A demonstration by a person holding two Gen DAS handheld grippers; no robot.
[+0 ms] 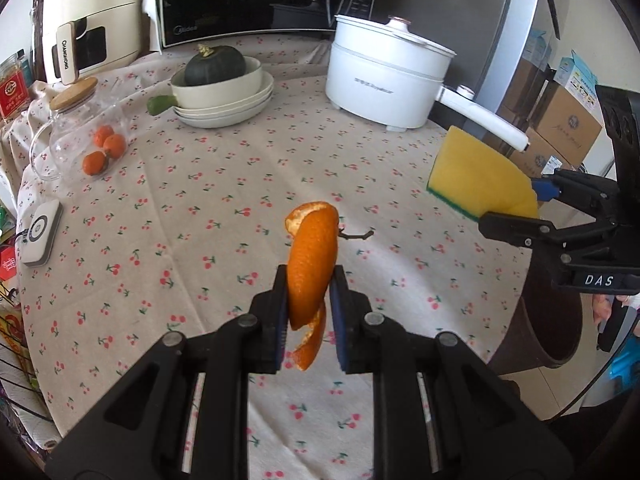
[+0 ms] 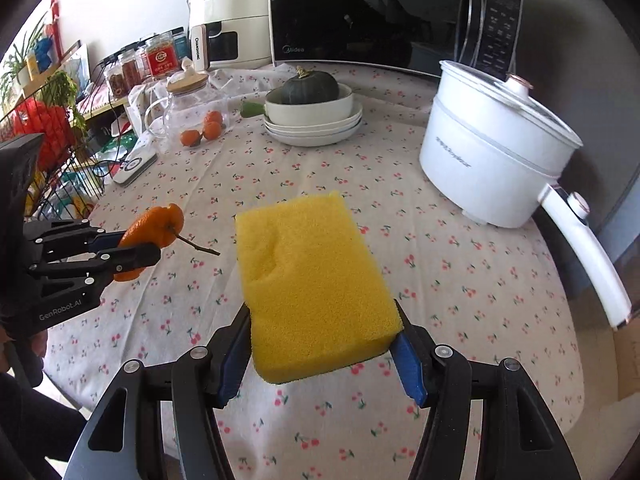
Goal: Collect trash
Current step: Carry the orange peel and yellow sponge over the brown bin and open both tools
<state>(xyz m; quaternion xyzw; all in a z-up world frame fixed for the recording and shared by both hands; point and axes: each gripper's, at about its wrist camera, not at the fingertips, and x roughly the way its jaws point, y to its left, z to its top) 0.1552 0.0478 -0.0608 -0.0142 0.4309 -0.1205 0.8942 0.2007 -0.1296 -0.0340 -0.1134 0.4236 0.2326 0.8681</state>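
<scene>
Peel (image 1: 310, 276) hangs pinched in the left claw (image 1: 308, 300), its jaws nearly together on the middle of the strip, so the long axis of the orange curl runs up and down between the pads, one end rising past the tips and the other dangling below. In the right wrist view a thin twig (image 2: 198, 246) juts from that peel toward the middle of the bench (image 2: 460, 272). The right claw (image 2: 324, 344) holds a yellow sponge (image 2: 312, 280) by its near end, the jaws part-way open and pressing its two sides, with the slab reaching forward over the cloth. Both loads look to be off the bench. What the coming move seems to turn on is a brown bin (image 1: 548, 332) showing at the lower right of the left wrist view, just off the bench edge and roughly under the right claw (image 1: 516, 216). Judged from that, the sponge hand is much the nearer to the bin, while the peel would have to travel rightward across the bench corner to reach it. The electric pot (image 1: 388, 76) and its long handle stand farther back on the bench, well apart from both claws.
</scene>
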